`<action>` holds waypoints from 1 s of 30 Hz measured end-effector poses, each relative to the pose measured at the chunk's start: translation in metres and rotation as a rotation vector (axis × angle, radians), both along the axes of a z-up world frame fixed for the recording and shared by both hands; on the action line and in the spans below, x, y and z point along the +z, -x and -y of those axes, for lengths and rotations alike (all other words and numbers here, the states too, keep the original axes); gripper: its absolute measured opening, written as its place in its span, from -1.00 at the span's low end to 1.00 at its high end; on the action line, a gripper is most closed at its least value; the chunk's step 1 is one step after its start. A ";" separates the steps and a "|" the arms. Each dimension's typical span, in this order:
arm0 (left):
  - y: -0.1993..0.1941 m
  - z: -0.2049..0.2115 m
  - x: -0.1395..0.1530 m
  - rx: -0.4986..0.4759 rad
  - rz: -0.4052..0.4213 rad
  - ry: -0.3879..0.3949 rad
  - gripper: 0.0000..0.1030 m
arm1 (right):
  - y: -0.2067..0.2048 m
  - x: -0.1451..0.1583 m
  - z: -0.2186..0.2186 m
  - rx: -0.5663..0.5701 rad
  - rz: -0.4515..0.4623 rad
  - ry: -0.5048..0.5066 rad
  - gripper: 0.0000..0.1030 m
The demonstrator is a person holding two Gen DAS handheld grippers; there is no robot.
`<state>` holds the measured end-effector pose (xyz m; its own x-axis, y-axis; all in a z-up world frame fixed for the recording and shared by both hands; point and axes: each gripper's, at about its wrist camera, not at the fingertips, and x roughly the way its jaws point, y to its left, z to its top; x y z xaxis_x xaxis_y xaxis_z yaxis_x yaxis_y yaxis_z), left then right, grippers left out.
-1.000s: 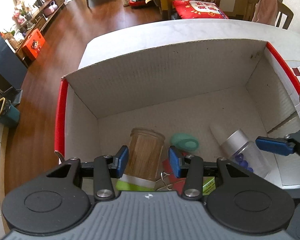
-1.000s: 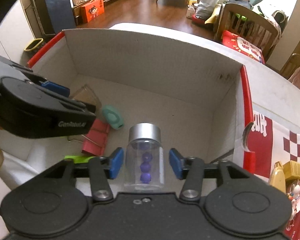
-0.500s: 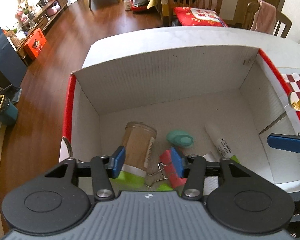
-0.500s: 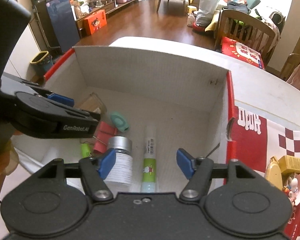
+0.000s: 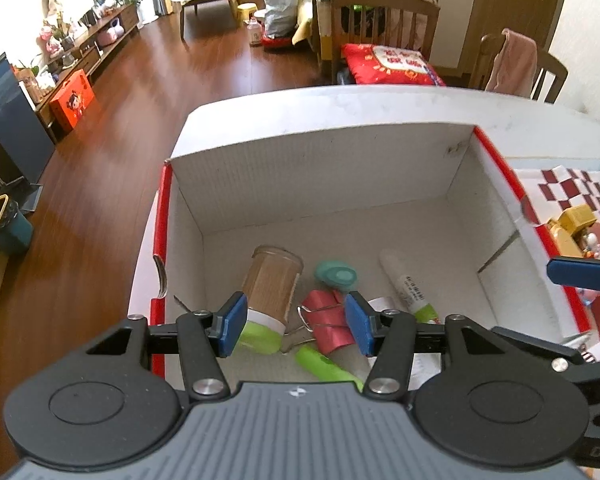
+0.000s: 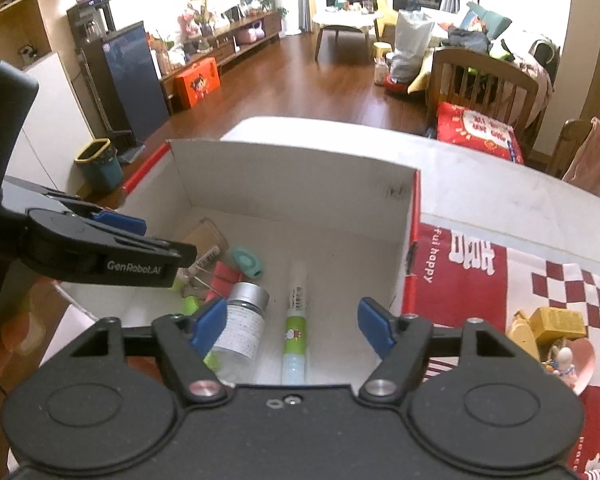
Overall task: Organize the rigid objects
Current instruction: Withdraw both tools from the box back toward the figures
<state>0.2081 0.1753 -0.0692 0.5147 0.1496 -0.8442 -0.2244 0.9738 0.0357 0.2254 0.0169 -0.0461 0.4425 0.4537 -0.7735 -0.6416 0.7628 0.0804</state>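
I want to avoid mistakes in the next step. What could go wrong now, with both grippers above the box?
The right gripper is opening over the small bottle, which lies on its side and might roll. The left gripper hangs above the toothpick jar and red clip; dipping again could knock them. The two grippers are close and might collide.

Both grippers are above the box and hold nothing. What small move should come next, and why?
Probably swing the right gripper, whose jaws are opening with nothing between them, toward the toys on the cloth beside the box. The vial and toothpick jar already lie inside.
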 end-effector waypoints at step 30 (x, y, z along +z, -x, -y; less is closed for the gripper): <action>0.054 0.117 0.065 -0.050 0.185 0.049 0.43 | 0.022 0.057 0.150 -0.019 0.102 -0.186 0.98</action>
